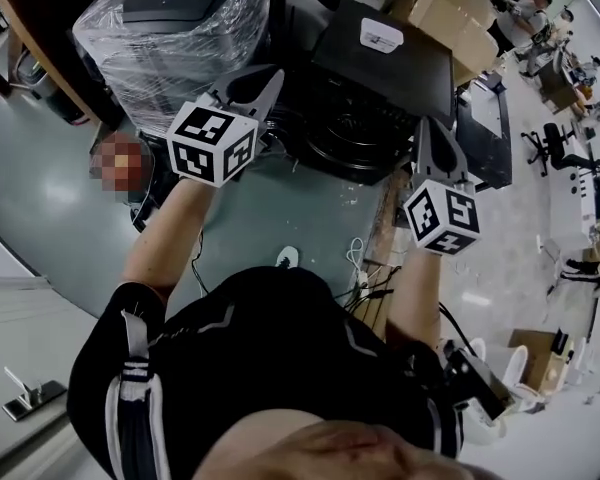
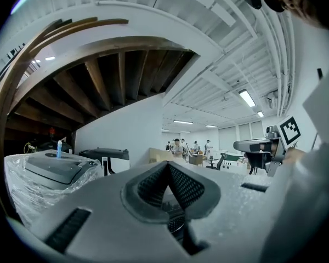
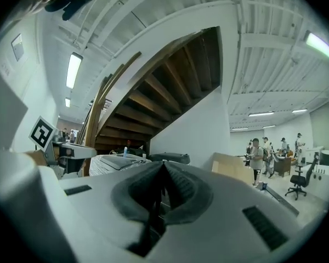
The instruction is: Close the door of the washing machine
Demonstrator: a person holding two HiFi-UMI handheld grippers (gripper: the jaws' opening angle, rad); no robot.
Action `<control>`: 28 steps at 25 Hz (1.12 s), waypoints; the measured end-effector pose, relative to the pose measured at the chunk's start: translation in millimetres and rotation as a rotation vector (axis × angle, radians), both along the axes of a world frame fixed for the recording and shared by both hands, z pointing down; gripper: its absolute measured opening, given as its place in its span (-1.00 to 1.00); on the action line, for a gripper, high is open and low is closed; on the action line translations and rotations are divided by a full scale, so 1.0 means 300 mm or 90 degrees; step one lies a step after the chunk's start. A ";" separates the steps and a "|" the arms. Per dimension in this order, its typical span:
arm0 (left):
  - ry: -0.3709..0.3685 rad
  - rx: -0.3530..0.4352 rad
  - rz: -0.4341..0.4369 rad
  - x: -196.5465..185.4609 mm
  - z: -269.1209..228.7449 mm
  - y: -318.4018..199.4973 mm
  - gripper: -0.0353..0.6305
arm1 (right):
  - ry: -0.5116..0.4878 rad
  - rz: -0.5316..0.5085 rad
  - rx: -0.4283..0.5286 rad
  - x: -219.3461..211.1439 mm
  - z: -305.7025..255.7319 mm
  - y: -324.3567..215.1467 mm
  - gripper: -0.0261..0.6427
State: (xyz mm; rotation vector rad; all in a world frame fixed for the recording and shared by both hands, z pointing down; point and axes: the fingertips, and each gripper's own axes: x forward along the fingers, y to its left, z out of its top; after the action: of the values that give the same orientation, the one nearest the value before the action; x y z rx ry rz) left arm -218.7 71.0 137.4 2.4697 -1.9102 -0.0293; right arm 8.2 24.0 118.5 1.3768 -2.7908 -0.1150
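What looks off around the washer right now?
Nothing looks damaged or spilled. The lid stands raised, leaving the drum exposed. The neighbouring machine is wrapped in clear plastic film. Loose cables lie on the floor.

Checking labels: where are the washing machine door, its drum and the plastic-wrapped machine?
washing machine door (image 1: 400, 73), head view, raised dark panel
drum (image 1: 352, 133), head view, ribbed inside
plastic-wrapped machine (image 1: 160, 58), head view, wrapped side

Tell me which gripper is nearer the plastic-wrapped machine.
Left. The left gripper is right beside the plastic-wrapped machine; the right gripper is farther off, on the far side of the open washing machine.
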 end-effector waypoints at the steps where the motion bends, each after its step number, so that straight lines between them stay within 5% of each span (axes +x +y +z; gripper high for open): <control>1: -0.002 -0.004 -0.001 0.006 0.005 -0.036 -0.88 | -0.002 -0.004 0.000 0.003 0.000 -0.035 -0.91; 8: -0.049 -0.038 -0.009 0.048 0.041 -0.262 -0.88 | -0.007 -0.023 -0.009 0.033 0.013 -0.252 -0.91; 16: -0.052 -0.043 0.021 0.144 0.043 -0.442 -0.88 | -0.006 -0.029 -0.027 0.087 0.071 -0.445 -0.91; 28: -0.060 -0.055 0.044 0.054 0.113 -0.602 -0.88 | 0.016 -0.025 -0.036 -0.013 0.124 -0.537 -0.91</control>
State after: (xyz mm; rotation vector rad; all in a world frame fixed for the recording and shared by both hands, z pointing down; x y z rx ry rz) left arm -202.5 -109.6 171.2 2.5214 -1.8156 0.1703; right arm 4.4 -137.0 155.8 1.3006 -2.7779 -0.0532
